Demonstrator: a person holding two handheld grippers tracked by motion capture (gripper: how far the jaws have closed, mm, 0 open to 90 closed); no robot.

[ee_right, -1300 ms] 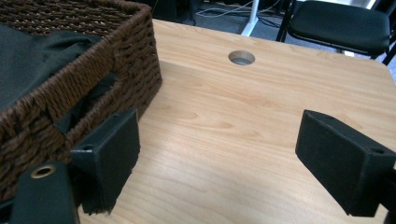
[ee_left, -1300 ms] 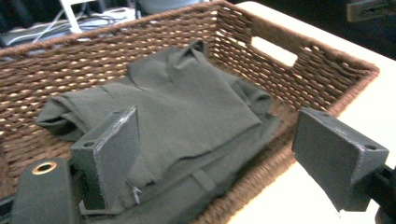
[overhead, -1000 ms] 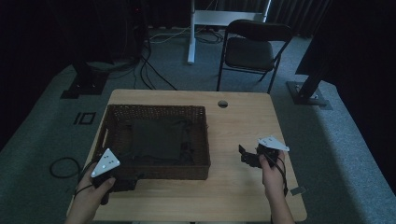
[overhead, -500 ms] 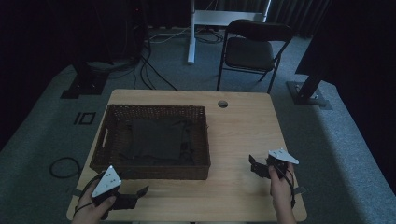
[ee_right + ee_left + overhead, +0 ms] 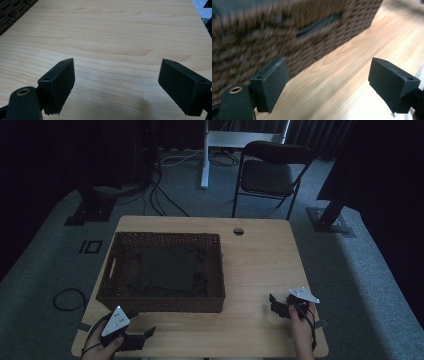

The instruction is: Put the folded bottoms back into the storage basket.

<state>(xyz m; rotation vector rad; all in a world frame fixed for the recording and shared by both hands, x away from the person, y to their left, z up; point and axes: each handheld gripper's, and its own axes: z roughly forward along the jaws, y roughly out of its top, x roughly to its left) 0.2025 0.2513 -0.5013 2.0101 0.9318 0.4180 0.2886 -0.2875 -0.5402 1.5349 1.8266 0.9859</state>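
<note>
We find the dark folded cloth (image 5: 166, 270) lying flat inside the brown woven wicker basket (image 5: 159, 303) on the light wooden table (image 5: 255, 265), squared up and covering most of the basket floor. We judge the placing to be complete, with little or nothing left beyond clearing the tools. The left gripper (image 5: 145, 336) sits at the near table edge just in front of the basket, its jaws spread wide and empty; its own view shows the basket's side wall (image 5: 287, 37) close ahead. The right gripper (image 5: 276, 305) rests well apart at the near right, jaws likewise parted over bare wood (image 5: 120, 37), grasping nothing.
</note>
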